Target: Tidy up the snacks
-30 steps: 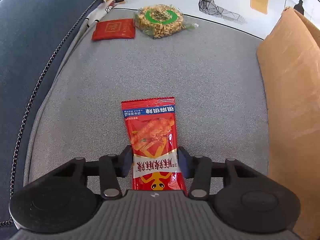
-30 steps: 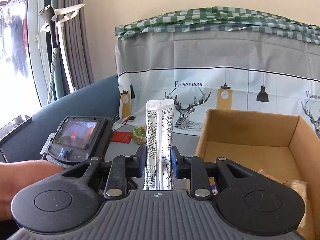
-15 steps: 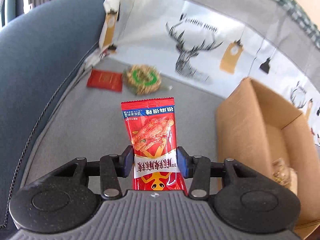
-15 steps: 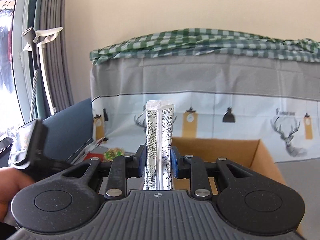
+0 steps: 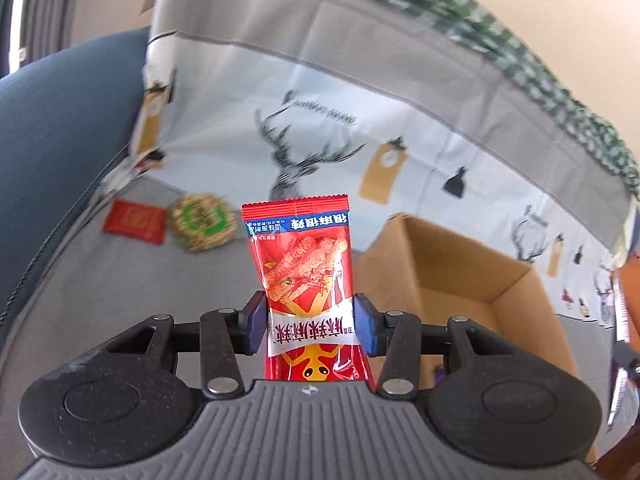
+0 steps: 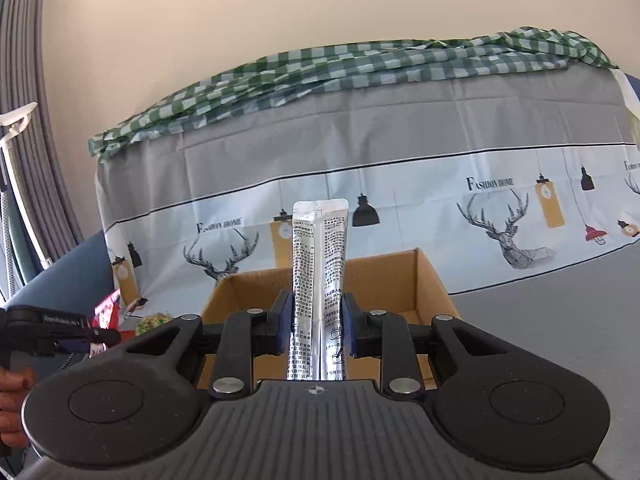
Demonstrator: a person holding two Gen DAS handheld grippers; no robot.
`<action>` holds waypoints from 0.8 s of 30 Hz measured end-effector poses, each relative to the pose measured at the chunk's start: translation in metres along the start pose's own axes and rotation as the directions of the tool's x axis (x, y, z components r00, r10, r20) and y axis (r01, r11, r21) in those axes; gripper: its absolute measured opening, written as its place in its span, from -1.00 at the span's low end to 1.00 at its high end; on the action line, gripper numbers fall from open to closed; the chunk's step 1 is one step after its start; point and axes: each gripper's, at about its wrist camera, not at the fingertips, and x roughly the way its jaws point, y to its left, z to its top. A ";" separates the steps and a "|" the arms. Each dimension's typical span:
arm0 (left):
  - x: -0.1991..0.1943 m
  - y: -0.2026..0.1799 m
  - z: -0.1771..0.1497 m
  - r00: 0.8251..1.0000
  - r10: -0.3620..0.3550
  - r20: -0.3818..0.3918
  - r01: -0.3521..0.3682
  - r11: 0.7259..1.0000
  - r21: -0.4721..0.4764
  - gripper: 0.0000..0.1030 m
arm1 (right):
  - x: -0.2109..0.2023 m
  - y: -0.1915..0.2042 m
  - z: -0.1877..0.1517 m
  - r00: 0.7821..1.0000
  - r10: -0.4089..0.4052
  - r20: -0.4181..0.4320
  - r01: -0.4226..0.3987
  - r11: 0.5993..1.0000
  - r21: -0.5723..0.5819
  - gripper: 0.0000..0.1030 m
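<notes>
My left gripper (image 5: 310,322) is shut on a red snack packet (image 5: 306,276), held upright in the air above the grey sofa seat (image 5: 120,292). An open cardboard box (image 5: 460,280) lies ahead and to the right of it. My right gripper (image 6: 318,326) is shut on a narrow silver sachet (image 6: 319,272) with black print, standing upright in front of the cardboard box (image 6: 380,276). At the far left of the seat lie a flat red packet (image 5: 135,221) and a clear bag of peanuts (image 5: 202,221) with a green label.
A deer-print cloth (image 6: 400,168) covers the sofa back, with a green checked cloth (image 6: 360,62) on top. A blue armrest (image 5: 60,128) rises on the left. In the right wrist view the other gripper (image 6: 60,330) and a hand (image 6: 12,404) show at the left edge.
My left gripper has lifted the red packet off the seat and tilted up, bringing the box into view. My right gripper has swung right with the sachet, now facing the box.
</notes>
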 end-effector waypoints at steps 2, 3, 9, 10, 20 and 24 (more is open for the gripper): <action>-0.001 -0.007 0.001 0.999 -0.035 0.020 0.035 0.999 -0.004 -0.04 | 0.001 -0.004 0.000 1.000 -0.010 0.002 0.010 1.000 -0.003 -0.47; -0.001 -0.011 0.001 0.998 -0.054 0.030 0.054 0.998 -0.007 -0.04 | 0.000 -0.006 -0.001 1.000 -0.015 0.001 0.015 1.000 -0.007 -0.47; -0.002 -0.041 0.000 0.984 -0.160 0.076 0.157 0.987 0.033 -0.04 | -0.001 -0.014 -0.003 0.999 -0.045 -0.001 0.045 0.999 -0.027 -0.47; -0.003 -0.047 0.000 0.981 -0.175 0.083 0.172 0.984 0.048 -0.04 | -0.001 -0.015 -0.003 0.999 -0.050 -0.001 0.050 0.998 -0.031 -0.47; -0.013 -0.088 -0.014 0.933 -0.339 0.120 0.313 0.930 0.193 -0.03 | -0.001 -0.017 -0.006 0.997 -0.075 -0.003 0.075 0.995 -0.063 -0.47; -0.015 -0.093 -0.017 0.920 -0.374 0.119 0.343 0.914 0.217 -0.03 | -0.001 -0.016 -0.006 0.997 -0.074 -0.004 0.074 0.995 -0.071 -0.47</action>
